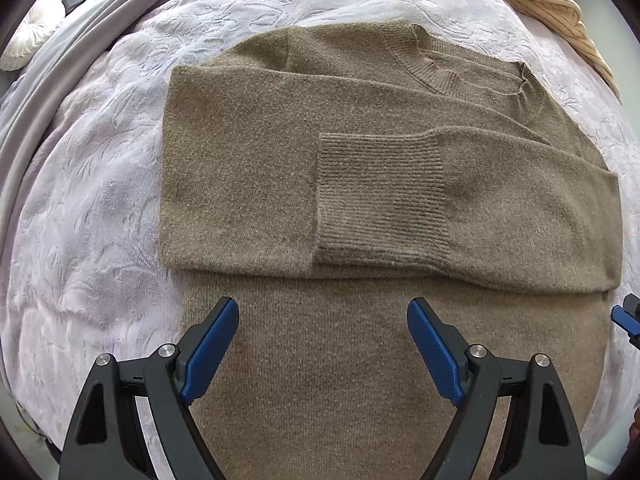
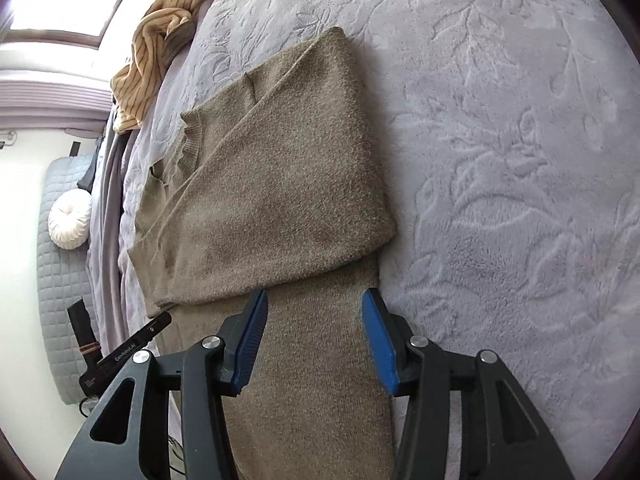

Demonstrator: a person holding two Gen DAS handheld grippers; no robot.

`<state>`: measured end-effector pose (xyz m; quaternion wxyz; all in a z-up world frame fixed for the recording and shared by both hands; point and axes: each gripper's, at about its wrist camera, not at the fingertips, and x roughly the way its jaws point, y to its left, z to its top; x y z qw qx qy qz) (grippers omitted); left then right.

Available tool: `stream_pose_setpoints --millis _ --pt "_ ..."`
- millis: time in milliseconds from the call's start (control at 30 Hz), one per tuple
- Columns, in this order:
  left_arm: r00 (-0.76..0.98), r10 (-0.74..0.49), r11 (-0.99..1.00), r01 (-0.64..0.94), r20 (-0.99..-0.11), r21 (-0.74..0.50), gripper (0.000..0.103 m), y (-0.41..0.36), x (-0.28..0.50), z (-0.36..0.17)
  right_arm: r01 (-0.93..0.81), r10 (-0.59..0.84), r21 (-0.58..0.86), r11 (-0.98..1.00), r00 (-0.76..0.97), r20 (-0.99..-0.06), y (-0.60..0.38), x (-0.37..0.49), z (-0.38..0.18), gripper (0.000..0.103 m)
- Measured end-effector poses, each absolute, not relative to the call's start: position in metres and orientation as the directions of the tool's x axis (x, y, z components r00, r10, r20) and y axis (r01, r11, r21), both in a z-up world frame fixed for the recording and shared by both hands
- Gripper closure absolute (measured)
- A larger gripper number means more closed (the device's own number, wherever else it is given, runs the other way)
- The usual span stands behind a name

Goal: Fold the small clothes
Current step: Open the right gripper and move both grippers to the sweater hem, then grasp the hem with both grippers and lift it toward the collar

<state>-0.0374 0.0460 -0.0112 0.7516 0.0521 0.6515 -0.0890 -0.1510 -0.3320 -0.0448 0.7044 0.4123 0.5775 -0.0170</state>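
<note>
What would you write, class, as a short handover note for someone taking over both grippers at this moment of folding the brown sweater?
Left gripper: open, holding nothing, above the sweater's lower body.
Right gripper: open, nothing gripped, over the sweater's edge.
Sweater lies flat on the lilac blanket; striped top waits at the bed's edge.
Done: both sleeves folded across the chest.
Left: fold the lower body up towards the collar.
</note>
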Motion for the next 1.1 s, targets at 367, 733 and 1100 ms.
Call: stream_pose_setpoints --millis 367,733,1100 --pt "0.205 -0.119 0.977 0.201 -0.971 -0.077 0.000 0.066 -0.070 0.026 0.393 0.559 0.642 0.658 0.316 -0.766 -0.299 -0.156 -0.040 0.027" --pt "0.056 -0.119 0.975 0.198 -0.991 -0.106 0.000 0.138 -0.118 -0.004 0.455 0.607 0.666 0.591 0.292 -0.739 -0.283 -0.222 -0.048 0.027" --pt "-0.141 -0.255 0.922 0.263 -0.957 -0.284 0.000 0.188 -0.216 -0.007 0.527 0.646 0.648 0.550 0.224 -0.730 -0.250 -0.322 -0.058 0.027"
